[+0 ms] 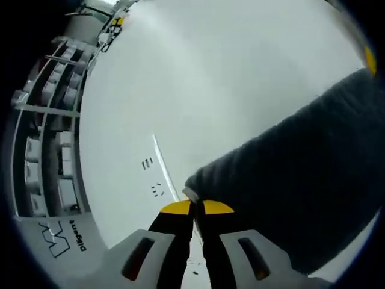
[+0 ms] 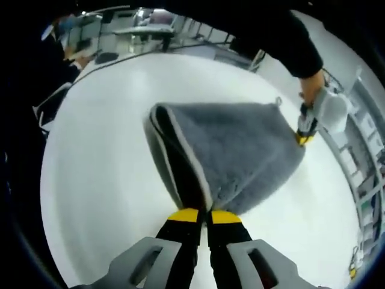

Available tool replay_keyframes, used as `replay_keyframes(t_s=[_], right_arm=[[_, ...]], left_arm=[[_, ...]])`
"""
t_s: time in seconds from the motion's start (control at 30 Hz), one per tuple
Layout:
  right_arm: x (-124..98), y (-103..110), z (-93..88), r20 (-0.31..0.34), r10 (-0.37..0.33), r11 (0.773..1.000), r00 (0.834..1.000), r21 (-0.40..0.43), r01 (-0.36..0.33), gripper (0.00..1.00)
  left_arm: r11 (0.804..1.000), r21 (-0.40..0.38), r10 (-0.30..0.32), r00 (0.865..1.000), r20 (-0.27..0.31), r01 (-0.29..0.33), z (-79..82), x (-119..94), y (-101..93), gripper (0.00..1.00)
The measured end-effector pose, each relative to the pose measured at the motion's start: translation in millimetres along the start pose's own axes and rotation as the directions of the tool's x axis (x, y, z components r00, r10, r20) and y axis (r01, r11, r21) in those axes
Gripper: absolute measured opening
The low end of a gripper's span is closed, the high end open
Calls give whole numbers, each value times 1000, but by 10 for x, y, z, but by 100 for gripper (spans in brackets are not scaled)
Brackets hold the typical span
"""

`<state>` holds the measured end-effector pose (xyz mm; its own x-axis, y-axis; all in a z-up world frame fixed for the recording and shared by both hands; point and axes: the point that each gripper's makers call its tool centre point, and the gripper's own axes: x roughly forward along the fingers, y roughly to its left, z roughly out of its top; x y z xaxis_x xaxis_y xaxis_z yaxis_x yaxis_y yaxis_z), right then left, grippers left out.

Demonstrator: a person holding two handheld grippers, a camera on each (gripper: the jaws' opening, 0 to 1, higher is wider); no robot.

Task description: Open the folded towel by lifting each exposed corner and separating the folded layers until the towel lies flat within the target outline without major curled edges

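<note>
**A:** ok so where's the towel right now?

**B:** The grey towel point(image 2: 231, 159) is up off the white tabletop point(image 2: 102, 198), pulled out between the two tongs. In the right gripper view the right tongs point(image 2: 204, 215) have their yellow-tipped jaws pressed together on the near end of it, right where the pale hemmed edge folds over. You can see two layers there, the edge curling back on itself.

**A:** and the other end?

**B:** The far corner is pinched by the left tongs point(image 2: 305, 136), which come into that view from the right with a hand point(image 2: 310, 90) in a dark sleeve behind them. A little hanging loop sticks up off the towel edge near that corner.

**A:** left gripper view agree?

**B:** Yep. Left tongs point(image 1: 196, 208) closed on a corner of the towel point(image 1: 301, 180), jaws nearly touching with the fabric between them. The rest of it runs off up and right as a dark fuzzy mass.

**A:** any text anywhere?

**B:** On the tong body at lower left there's a logo with "Diligent" point(image 1: 77, 236) printed next to it. There are also a thin line and small dark marks point(image 1: 147, 164) on the tabletop, too tiny to read. Shelving racks point(image 1: 51, 120) sit along the left edge.
</note>
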<state>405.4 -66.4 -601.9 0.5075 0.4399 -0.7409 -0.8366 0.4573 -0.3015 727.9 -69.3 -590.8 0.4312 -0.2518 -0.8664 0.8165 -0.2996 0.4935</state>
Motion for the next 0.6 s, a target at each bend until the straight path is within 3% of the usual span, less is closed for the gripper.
replay_keyframes(t_s=[0.03,0.1,0.17,0.6], right_arm=[[-1,1,-1,2,-1,1000,1000,1,1,0],[-6,-7,-2,11,7,1000,1000,18,-7,0],[-7,-16,-2,16,14,999,1000,42,-14,0],[1,-13,19,2,-15,1000,1000,26,15,0]], left_arm=[[999,-50,-5,1000,-3,5,-14,6,-14,3],[998,-65,2,1000,3,-2,-4,7,9,4],[991,-130,9,1000,8,-8,-9,8,17,5],[991,-130,39,999,30,-35,-9,-16,40,5]])
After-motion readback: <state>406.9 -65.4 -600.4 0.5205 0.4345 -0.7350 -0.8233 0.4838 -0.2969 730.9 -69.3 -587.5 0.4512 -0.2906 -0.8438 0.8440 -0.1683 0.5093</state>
